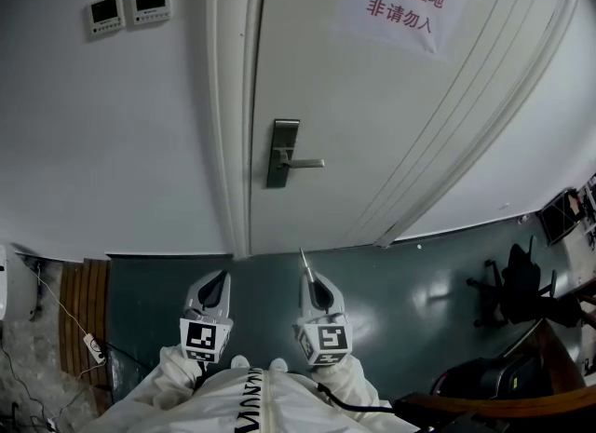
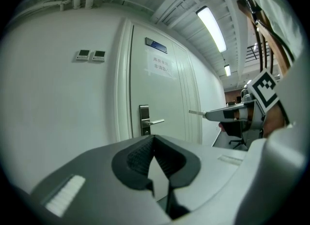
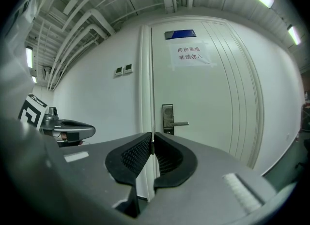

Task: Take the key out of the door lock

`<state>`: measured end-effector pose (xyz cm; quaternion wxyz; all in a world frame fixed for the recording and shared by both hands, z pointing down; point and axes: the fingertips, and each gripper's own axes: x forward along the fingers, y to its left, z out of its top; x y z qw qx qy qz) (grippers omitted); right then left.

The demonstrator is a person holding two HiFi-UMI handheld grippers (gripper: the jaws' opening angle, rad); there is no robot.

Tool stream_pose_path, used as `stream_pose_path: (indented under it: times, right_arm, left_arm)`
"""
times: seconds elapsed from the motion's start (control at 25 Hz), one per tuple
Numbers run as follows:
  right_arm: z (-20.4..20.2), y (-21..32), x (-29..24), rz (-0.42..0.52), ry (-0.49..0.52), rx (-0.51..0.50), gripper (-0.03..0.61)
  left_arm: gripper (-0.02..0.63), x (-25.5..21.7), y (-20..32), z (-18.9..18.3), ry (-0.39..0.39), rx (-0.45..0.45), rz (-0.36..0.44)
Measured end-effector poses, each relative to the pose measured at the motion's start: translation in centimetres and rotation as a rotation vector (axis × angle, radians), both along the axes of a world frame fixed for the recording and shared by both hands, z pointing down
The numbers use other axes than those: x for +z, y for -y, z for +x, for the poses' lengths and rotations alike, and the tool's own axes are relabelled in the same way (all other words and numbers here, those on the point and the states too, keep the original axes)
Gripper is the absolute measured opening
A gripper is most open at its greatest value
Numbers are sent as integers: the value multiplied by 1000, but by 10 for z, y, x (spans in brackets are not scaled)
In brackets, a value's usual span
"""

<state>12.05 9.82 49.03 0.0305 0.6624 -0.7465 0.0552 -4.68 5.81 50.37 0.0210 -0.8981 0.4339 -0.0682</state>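
Biggest worry here is the key (image 1: 302, 256). The right gripper (image 1: 308, 275) has its jaws pressed onto a thin metal sliver that pokes forward past the tips, and that's almost certainly the key, so it looks to be out of the lock already and well away from the door. Only its very end sits between the ribbed black pads (image 3: 135, 154). Smooth flat metal in a skinny pinch like that could pivot or slide out with any jolt, and it'd land on the floor (image 1: 410, 282), which looks hard, glossy and dark green. With the blade sticking out, it could also catch on something and get levered loose.

The left gripper (image 1: 221, 276) is just beside it with its jaw tips touching and nothing between them, so it's no backup if the key goes. Both gripper bodies are smooth grey plastic, rounded, with a marker cube at the back. The person's sleeves (image 1: 172, 371) are white and crinkly.

Further off, the door (image 1: 391, 124) is plain white with shallow moulded grooves. The lock plate (image 1: 282, 153) is a tall brushed-metal rectangle, and its straight lever handle (image 1: 305, 163) points right. The keyhole is too small to read from here. Above that a paper sign (image 1: 402, 1) with red print is stuck to the door, and two small wall panels (image 1: 130, 7) sit on the matte white wall to the left.
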Motion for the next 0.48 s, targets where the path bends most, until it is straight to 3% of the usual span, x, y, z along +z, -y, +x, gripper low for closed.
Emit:
stream_pose_path:
  times: [0.48]
  right_arm:
    - [14, 1, -7, 16, -4, -13, 23]
  left_arm:
    - [0, -9, 0, 16, 1, -4, 20]
